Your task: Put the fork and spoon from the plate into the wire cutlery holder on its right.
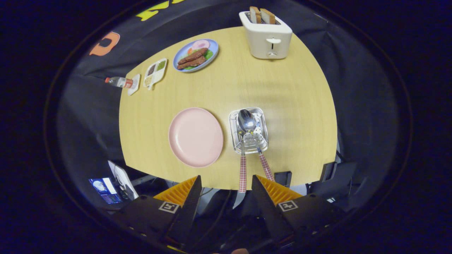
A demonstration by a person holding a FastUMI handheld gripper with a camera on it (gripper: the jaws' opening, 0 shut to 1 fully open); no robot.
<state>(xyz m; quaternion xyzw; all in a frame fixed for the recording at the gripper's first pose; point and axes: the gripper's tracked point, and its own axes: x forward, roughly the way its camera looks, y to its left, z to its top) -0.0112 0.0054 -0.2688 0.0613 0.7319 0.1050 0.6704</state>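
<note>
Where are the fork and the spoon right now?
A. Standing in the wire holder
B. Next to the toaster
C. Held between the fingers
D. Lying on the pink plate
A: the spoon and the fork stand heads-down in the wire holder, their checked handles leaning out, while the pink plate beside it is bare and the gripper hangs open with nothing between its fingers.

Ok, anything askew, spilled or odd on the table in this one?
Nothing spilled or damaged. The spoon and fork lie in the wire cutlery holder, their checked handles sticking out over its near rim toward the open claw. The pink plate is bare. A small bottle lies on its side at the table's far edge.
</note>
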